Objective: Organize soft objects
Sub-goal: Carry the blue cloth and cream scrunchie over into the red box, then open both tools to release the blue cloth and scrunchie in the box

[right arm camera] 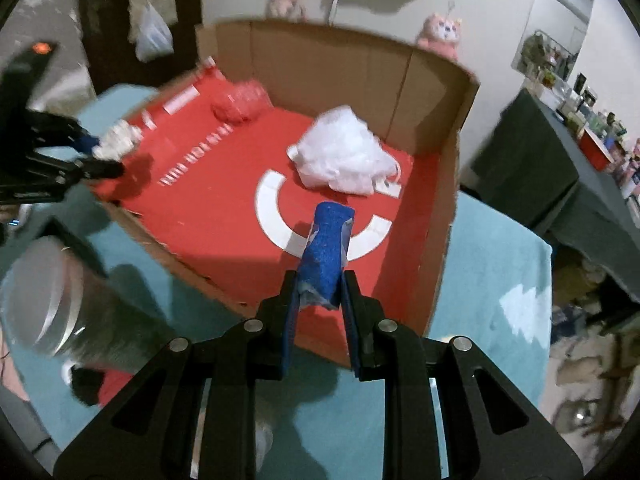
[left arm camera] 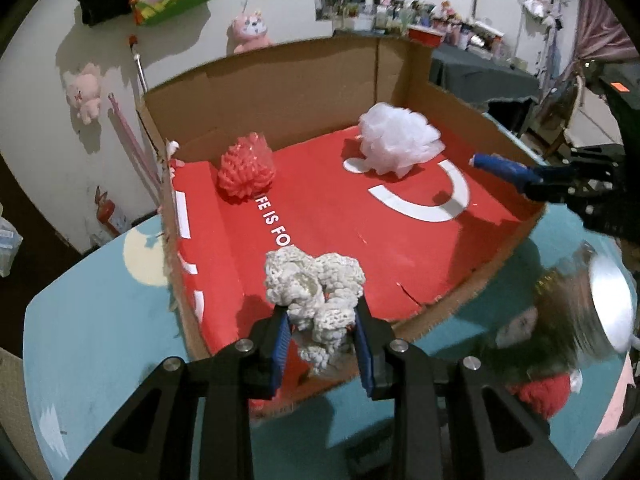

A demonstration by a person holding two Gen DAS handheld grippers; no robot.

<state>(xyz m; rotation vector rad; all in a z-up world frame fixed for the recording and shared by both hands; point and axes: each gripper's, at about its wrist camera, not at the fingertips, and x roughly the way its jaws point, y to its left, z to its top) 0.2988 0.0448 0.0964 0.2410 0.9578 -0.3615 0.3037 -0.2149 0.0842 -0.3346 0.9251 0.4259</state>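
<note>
One cardboard box (left arm camera: 280, 80). Four soft things: one red puff (left arm camera: 246, 170), one white puff (left arm camera: 396, 140), one cream crocheted bundle (left arm camera: 316, 292), one blue roll (right arm camera: 326, 248). Two grippers: left (left arm camera: 322, 340), right (right arm camera: 320, 300). Two pink plush toys (left arm camera: 250, 32) on the far wall.

two puffs (left arm camera: 247, 170) (left arm camera: 396, 140) in box (left arm camera: 280, 88) — box on table (left arm camera: 100, 312)

A white crocheted lump (left arm camera: 316, 296) is hanging pinched between the fingers of the left gripper (left arm camera: 322, 340), over the near edge of the red-lined cardboard box (left arm camera: 280, 80). A blue foam roll (right arm camera: 326, 252) is sticking out forward from the closed fingers of the right gripper (right arm camera: 320, 300). Ahead of both claws, a red mesh puff (left arm camera: 246, 170) and a white fluffy puff (left arm camera: 396, 140) are lying on the box floor, well apart.
</note>
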